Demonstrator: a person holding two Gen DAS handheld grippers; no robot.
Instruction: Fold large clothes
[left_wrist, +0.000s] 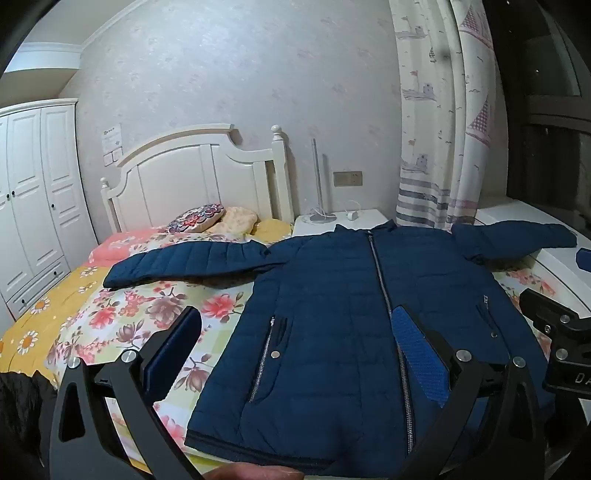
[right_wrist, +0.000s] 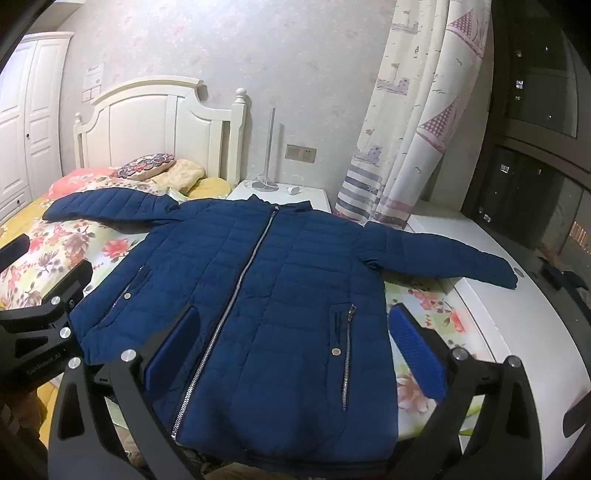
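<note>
A navy quilted zip-up jacket (left_wrist: 332, 314) lies flat, front up, on the flowered bedspread (left_wrist: 147, 314), both sleeves spread out to the sides. It also shows in the right wrist view (right_wrist: 266, 295). My left gripper (left_wrist: 295, 321) is open and empty, hovering above the jacket's lower left part. My right gripper (right_wrist: 295, 325) is open and empty above the jacket's lower right part. The left sleeve (left_wrist: 184, 264) rests on the bed; the right sleeve (right_wrist: 443, 254) reaches onto a white ledge. Part of the right gripper's body (left_wrist: 557, 332) shows in the left wrist view.
A white headboard (left_wrist: 199, 173) and pillows (left_wrist: 214, 219) stand at the bed's far end. A white nightstand (left_wrist: 340, 221) with a lamp sits beyond the collar. A curtain (right_wrist: 406, 129) and a dark window (right_wrist: 535, 129) are at right. A white wardrobe (left_wrist: 33, 206) is at left.
</note>
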